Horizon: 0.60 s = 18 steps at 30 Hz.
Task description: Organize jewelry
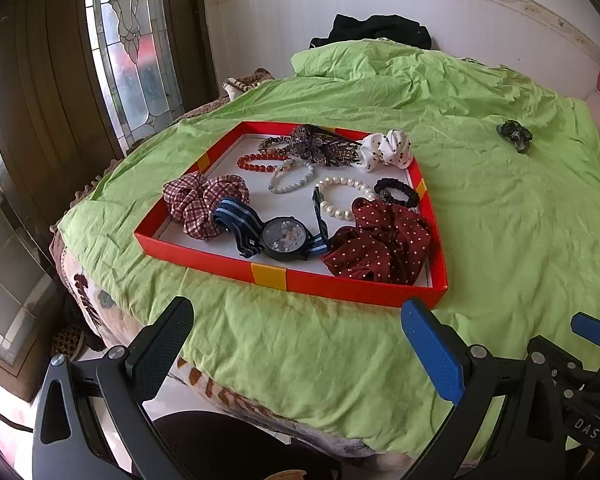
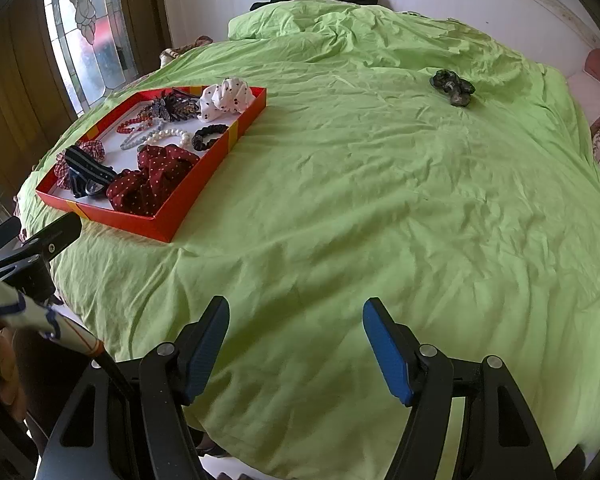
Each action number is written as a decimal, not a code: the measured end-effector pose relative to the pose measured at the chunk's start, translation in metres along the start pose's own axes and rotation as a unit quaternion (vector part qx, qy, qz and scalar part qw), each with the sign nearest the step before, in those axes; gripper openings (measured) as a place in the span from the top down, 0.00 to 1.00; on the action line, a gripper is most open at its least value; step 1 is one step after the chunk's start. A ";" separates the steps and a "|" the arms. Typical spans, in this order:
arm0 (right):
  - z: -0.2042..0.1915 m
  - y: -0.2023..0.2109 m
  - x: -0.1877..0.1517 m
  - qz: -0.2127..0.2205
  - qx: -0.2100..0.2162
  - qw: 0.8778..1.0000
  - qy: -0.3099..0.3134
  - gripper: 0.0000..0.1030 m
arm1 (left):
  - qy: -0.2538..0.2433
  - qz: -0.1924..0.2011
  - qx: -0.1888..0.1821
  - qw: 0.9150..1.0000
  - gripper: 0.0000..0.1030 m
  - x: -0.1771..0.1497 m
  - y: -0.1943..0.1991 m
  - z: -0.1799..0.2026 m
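Left claw point(image 1: 296, 344) wide open, empty, angled down toward shallow red cardboard tray point(image 1: 340, 286). Right claw point(image 2: 296, 346) wide open, empty, angled over green bedsheet point(image 2: 380, 220).

Rumpled green bedsheet point(image 2: 380, 200), white tiled wall point(image 1: 380, 12), daylit leaded-glass window point(image 1: 128, 40), dark wooden frame.

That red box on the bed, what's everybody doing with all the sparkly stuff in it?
A person is tidying jewelry with two hand-held grippers. The red box sits on the green sheet and already holds a watch, bead bracelets and several scrunchies. One dark hair clip lies alone on the sheet, far from the box. Right now the left gripper and right gripper are both open and holding nothing.
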State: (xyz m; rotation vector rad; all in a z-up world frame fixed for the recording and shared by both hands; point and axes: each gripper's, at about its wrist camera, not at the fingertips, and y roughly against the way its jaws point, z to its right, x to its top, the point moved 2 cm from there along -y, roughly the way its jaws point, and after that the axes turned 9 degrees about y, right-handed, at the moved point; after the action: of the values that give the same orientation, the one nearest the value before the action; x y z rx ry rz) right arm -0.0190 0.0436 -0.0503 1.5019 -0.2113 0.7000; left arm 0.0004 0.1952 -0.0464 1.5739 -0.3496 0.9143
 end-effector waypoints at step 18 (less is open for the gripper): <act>-0.007 -0.005 0.001 -0.006 -0.003 1.000 0.000 0.28 | 0.010 -0.014 -0.020 1.000 0.00 -0.003 -0.009 -0.007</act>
State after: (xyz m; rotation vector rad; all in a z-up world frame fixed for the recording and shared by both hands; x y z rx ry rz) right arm -0.0177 0.0512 -0.0550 1.4965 -0.2047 0.6889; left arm 0.0019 0.2033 -0.0555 1.5290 -0.3294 0.8948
